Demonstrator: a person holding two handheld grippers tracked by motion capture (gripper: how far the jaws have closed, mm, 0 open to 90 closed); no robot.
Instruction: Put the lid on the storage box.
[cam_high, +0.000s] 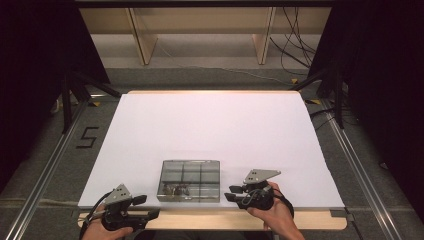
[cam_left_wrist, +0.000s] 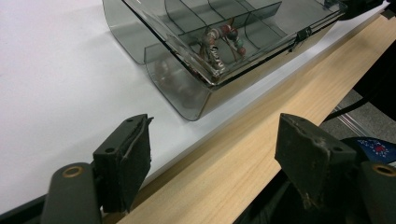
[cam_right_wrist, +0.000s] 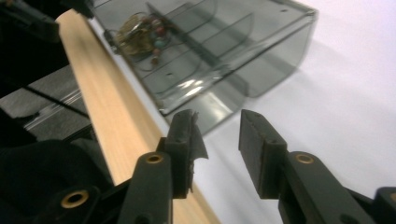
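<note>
Here, the left gripper (cam_high: 146, 206) at seven o'clock and right gripper (cam_high: 231, 193) at three flank the smoked compartment box (cam_high: 189, 180), jaws apart, empty; next, probably grasping its beaded bracelet (cam_left_wrist: 223, 45).

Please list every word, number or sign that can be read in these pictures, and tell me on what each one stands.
"5": black tape figure on the grey carpet floor, left of the white-topped table.
Red-and-white printed emblem on a blue patch, beside the left gripper: too blurred to read.
No other text.
</note>
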